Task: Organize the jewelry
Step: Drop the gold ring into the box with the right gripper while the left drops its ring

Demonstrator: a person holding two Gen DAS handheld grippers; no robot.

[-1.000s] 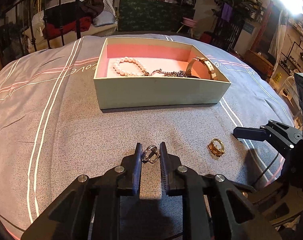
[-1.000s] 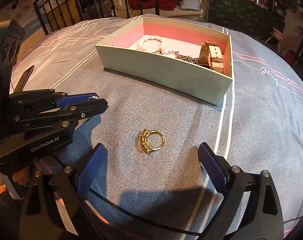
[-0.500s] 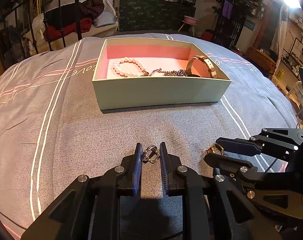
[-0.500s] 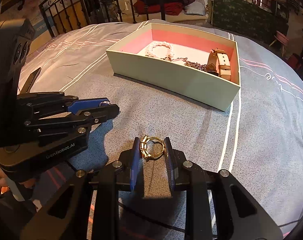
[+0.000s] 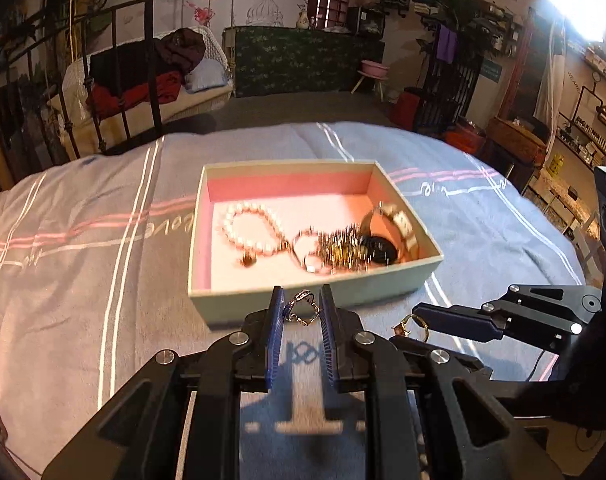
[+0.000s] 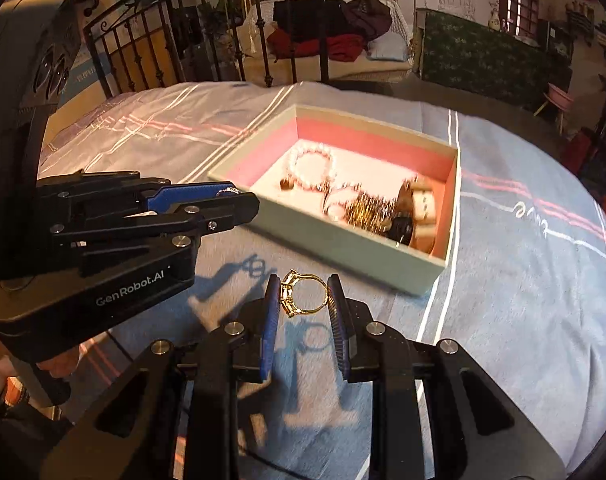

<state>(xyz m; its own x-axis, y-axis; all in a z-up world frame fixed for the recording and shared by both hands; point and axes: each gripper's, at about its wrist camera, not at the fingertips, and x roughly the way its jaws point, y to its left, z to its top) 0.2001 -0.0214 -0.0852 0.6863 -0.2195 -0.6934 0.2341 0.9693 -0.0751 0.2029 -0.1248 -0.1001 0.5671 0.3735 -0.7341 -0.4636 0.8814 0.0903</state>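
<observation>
My left gripper (image 5: 301,310) is shut on a silver ring (image 5: 301,307) and holds it in the air just before the near wall of the open box (image 5: 239,300). My right gripper (image 6: 304,294) is shut on a gold ring (image 6: 303,294), lifted above the bedspread near the box (image 6: 343,240). The box has a pale green outside and pink lining. It holds a pearl bracelet (image 5: 249,229), a tangled chain (image 5: 337,248) and a watch with a tan strap (image 5: 399,224). The left gripper shows in the right wrist view (image 6: 227,200), the right gripper in the left wrist view (image 5: 415,326).
The box sits on a grey bedspread (image 5: 83,280) with white and pink stripes. A black iron bed frame (image 5: 115,80) stands behind it. A wicker chair with piled clothes (image 5: 143,76) and room furniture are farther back.
Both grippers have risen off the bedspread with their rings and moved forward toward the box. One second ago the right gripper was open around the gold ring; it has closed on it.
</observation>
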